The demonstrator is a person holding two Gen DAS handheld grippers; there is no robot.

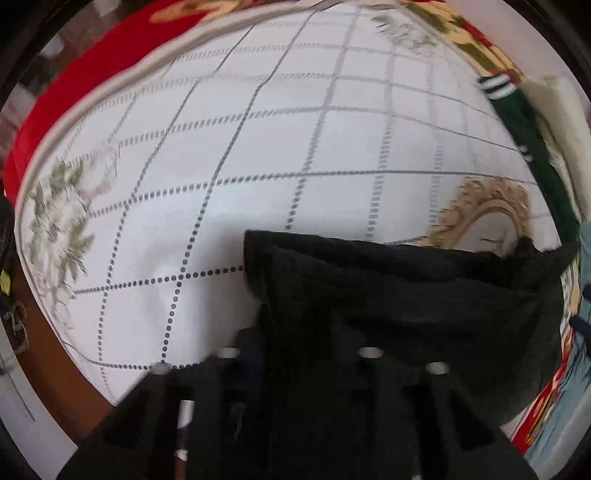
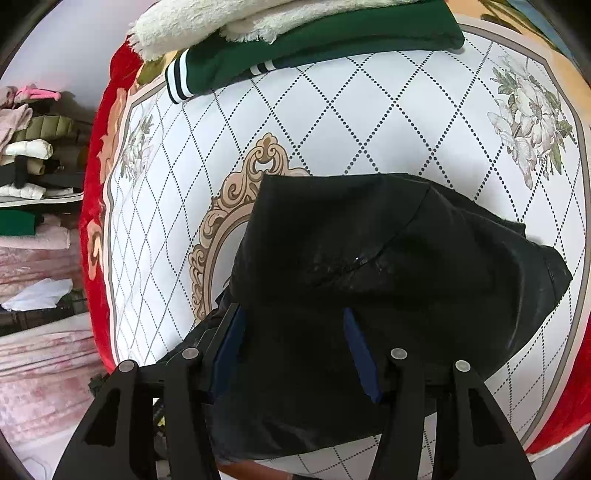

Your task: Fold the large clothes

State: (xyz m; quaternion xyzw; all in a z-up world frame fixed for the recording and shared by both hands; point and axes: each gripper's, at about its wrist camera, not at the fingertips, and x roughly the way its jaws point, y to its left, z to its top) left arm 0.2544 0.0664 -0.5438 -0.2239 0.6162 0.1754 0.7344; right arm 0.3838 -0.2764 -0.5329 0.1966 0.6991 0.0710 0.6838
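A black garment [image 2: 388,258] lies bunched on a white quilted bed cover [image 2: 388,122] with a dotted diamond pattern. It also shows in the left wrist view [image 1: 406,295]. My left gripper [image 1: 299,354] is low over its near edge, and the black cloth drapes over and hides the fingertips. My right gripper [image 2: 291,343] is above the garment's near part with its blue-padded fingers [image 2: 360,354] spread wide apart; cloth lies between and under them.
A folded green garment [image 2: 314,48] with white stripes and a cream fluffy towel [image 2: 221,22] lie at the far side of the bed. A red blanket [image 2: 96,221] edges the bed. Shelves of folded clothes [image 2: 33,166] stand at the left.
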